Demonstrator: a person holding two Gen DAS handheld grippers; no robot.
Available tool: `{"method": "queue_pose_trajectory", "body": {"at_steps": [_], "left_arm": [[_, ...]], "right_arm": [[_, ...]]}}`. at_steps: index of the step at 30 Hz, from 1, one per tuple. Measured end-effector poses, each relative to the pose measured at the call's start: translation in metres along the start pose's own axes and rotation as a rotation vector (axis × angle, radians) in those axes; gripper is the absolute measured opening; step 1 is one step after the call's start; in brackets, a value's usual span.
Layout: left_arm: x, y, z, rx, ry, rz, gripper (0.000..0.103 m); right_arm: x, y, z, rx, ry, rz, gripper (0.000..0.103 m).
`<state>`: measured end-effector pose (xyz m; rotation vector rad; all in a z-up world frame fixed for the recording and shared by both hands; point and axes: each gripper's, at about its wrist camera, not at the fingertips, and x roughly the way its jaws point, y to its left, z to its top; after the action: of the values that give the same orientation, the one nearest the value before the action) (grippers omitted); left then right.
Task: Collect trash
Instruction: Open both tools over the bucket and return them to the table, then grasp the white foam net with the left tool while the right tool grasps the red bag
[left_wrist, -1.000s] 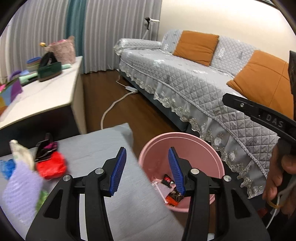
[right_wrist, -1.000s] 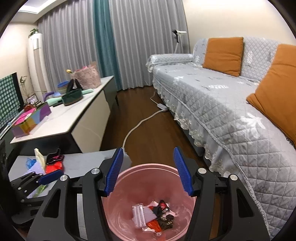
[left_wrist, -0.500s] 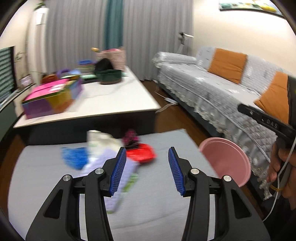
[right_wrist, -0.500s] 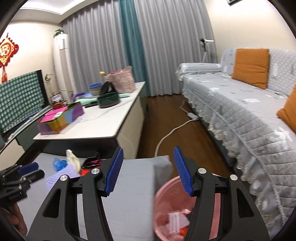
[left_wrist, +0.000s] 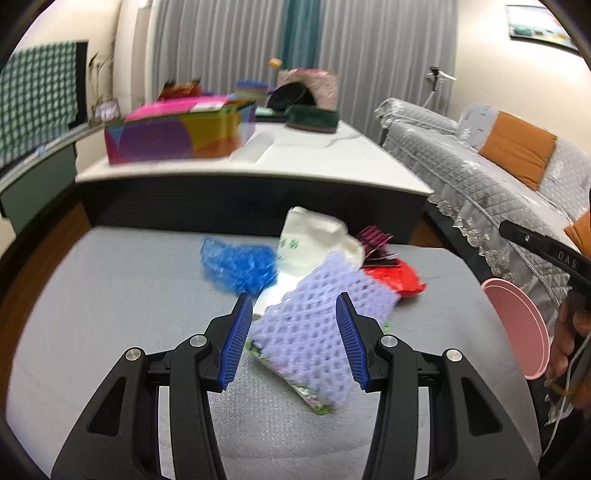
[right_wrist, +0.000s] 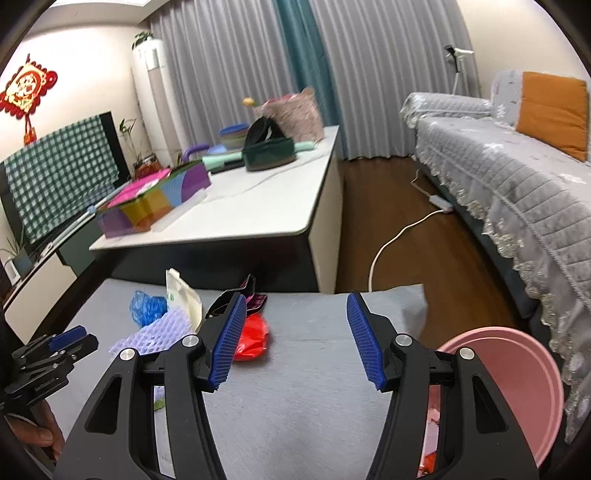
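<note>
Left gripper (left_wrist: 293, 341) is hovering open over the lavender foam net (left_wrist: 317, 325); right gripper (right_wrist: 295, 343) (also open) is hanging beside the pink bin (right_wrist: 517, 373).

Left tool (left_wrist: 293, 339), right tool (right_wrist: 297, 339): both agape, empty.

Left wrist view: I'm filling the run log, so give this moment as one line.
left tongs: open, over purple foam net | right tongs: open, empty | pink bin: beside pad
</note>
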<state>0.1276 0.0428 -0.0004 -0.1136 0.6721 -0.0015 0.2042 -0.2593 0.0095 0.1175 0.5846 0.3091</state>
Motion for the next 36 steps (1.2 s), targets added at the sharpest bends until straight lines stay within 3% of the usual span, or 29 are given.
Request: {"method": "queue_pose_trajectory", "body": {"at_steps": [10, 12, 14, 18, 24, 31, 33, 36], "left_arm": [[0.046, 0.013, -0.012, -0.042, 0.086, -0.012, 0.046], [0.051, 0.014, -0.012, -0.047, 0.101, -0.023, 0.035], [0.054, 0.014, -0.012, -0.049, 0.115, -0.042, 0.01], [0.047, 0.018, -0.009, -0.042, 0.091, -0.005, 0.008], [0.035, 0.044, -0.005, -0.13, 0.044, 0.106, 0.008], [0.031, 0.043, -0.002, -0.127, 0.036, 0.09, 0.008], [0.028, 0.042, 0.0, -0.123, 0.027, 0.086, 0.008], [0.026, 0.04, 0.002, -0.113, 0.017, 0.083, 0.008]], "right_arm": [[0.056, 0.016, -0.018, 0.003, 0.103, 0.062, 0.064], [0.065, 0.021, -0.021, -0.001, 0.118, 0.073, 0.066], [0.072, 0.025, -0.024, -0.002, 0.132, 0.083, 0.07], [0.086, 0.038, -0.026, -0.02, 0.162, 0.115, 0.076], [0.105, 0.053, -0.03, -0.045, 0.214, 0.121, 0.081], [0.12, 0.065, -0.037, -0.115, 0.271, 0.063, 0.081], [0.118, 0.063, -0.038, -0.118, 0.263, 0.054, 0.071], [0.113, 0.06, -0.036, -0.109, 0.25, 0.056, 0.069]]}}
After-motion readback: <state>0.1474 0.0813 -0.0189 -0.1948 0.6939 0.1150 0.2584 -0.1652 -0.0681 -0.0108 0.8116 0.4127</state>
